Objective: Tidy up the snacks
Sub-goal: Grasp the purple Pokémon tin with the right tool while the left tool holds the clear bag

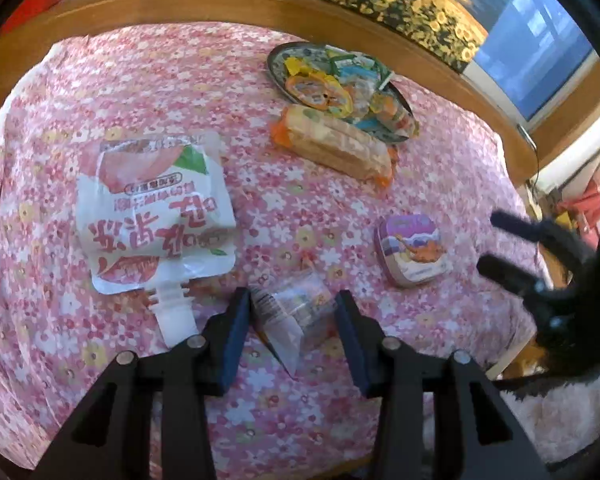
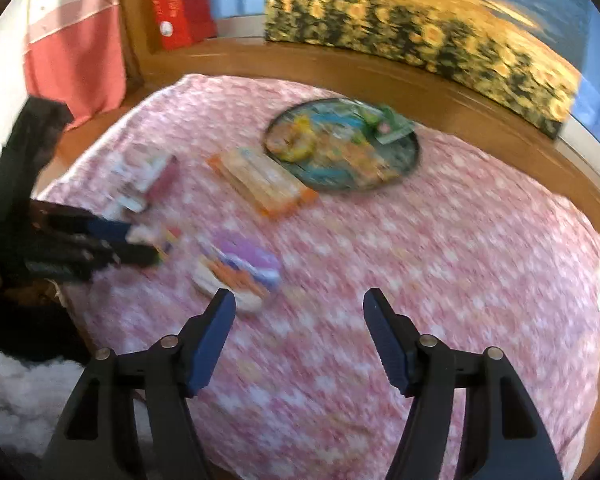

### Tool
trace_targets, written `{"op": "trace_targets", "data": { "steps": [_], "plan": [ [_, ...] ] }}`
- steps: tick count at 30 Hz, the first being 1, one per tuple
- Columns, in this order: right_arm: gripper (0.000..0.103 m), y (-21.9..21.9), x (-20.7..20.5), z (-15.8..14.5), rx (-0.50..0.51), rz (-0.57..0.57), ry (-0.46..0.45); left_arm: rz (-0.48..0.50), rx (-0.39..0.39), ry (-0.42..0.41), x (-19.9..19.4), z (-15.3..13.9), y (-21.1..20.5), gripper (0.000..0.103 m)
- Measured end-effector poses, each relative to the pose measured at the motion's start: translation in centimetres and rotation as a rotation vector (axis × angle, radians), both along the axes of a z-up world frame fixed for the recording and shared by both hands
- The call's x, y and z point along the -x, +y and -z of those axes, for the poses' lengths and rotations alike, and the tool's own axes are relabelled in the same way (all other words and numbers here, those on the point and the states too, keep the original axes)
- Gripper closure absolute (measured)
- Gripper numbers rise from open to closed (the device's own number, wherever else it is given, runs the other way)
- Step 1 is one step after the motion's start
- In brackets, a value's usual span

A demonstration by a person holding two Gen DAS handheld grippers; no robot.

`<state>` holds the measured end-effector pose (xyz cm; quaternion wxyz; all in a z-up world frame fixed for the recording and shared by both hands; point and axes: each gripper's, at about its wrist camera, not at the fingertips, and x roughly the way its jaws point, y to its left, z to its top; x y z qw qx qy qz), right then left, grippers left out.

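From my feeds I count four loose snacks on the pink floral tablecloth (image 1: 440, 168): one white peach-printed drink pouch with a spout (image 1: 156, 212), one long orange-ended pack of biscuits (image 1: 336, 144), one small purple rounded tin (image 1: 414, 250), and one small clear-wrapped packet (image 1: 292, 312). I see one round dark plate (image 2: 414, 152), its heap of wrapped sweets too jumbled to count. Two black two-finger grippers are showing.
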<state>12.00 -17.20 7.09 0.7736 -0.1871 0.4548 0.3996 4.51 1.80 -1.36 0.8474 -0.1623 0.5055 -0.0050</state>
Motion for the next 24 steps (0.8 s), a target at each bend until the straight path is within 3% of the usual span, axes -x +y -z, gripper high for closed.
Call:
{"op": "trace_targets", "data": {
  "steps": [5,10,14,19,24],
  "plan": [
    [0.027,2.5,-1.2,2.4,0.065,-0.020,0.108,0.009,0.009,0.006,0.0,0.0,-0.1,0.057],
    [0.025,4.4,-1.5,2.9,0.018,-0.059,0.174,0.028,-0.014,0.018,-0.2,-0.2,-0.3,0.057],
    [0.024,6.2,-1.3,4.3,0.080,-0.058,0.174,0.030,-0.032,0.021,-0.4,-0.2,-0.6,0.057],
    [0.012,8.5,0.0,5.6,0.177,-0.100,0.101,0.018,-0.035,0.019,-0.4,-0.2,-0.6,0.057],
    [0.010,9.1,-0.4,5.9,0.171,-0.100,0.083,0.019,-0.042,0.014,-0.3,-0.3,-0.6,0.057]
  ]
}}
